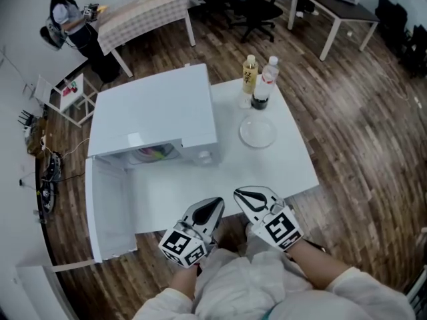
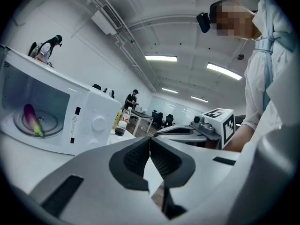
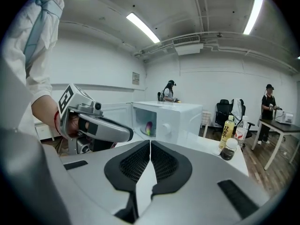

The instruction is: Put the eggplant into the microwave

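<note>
With the eggplant (image 2: pixel 29 118) lying inside the microwave (image 1: pixel 153 115), ahead-left of both empty, closed grippers, its open door (image 1: pixel 107 209) stands nearer the left gripper (image 1: pixel 213 207) than the right gripper (image 1: pixel 243 195), so 1 push probably remains.

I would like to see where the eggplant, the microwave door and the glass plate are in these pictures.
eggplant (image 2: pixel 30 117), left gripper view, its purple middle part.
microwave door (image 1: pixel 107 209), head view, inner face of the open door.
glass plate (image 1: pixel 257 131), head view, its centre.
</note>
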`<state>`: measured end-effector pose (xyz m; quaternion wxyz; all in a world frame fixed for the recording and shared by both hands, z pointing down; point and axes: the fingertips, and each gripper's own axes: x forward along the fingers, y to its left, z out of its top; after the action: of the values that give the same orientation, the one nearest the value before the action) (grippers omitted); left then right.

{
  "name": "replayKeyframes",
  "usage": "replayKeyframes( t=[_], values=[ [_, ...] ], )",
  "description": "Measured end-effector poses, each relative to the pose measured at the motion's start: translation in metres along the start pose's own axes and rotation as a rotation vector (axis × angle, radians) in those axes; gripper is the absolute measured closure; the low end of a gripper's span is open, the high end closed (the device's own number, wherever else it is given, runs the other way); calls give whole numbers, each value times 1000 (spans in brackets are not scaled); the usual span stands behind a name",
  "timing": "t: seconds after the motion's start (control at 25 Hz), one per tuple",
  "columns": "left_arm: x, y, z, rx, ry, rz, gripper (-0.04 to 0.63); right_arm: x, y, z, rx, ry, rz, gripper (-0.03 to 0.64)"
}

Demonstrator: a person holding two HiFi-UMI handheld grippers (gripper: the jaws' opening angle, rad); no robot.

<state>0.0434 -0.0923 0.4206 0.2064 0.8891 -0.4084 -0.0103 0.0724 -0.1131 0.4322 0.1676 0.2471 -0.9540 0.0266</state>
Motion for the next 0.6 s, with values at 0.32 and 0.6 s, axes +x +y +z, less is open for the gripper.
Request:
replayKeyframes(
  t=[0.32,0.6],
  values=[
    [23,-18,-3,23,22,-30,592,-26,-19,-3,79,-25,-21,584],
    [38,-26,-3,33,48,-34,592,-36,-31,-12,76,-16,-14,584]
  ],
)
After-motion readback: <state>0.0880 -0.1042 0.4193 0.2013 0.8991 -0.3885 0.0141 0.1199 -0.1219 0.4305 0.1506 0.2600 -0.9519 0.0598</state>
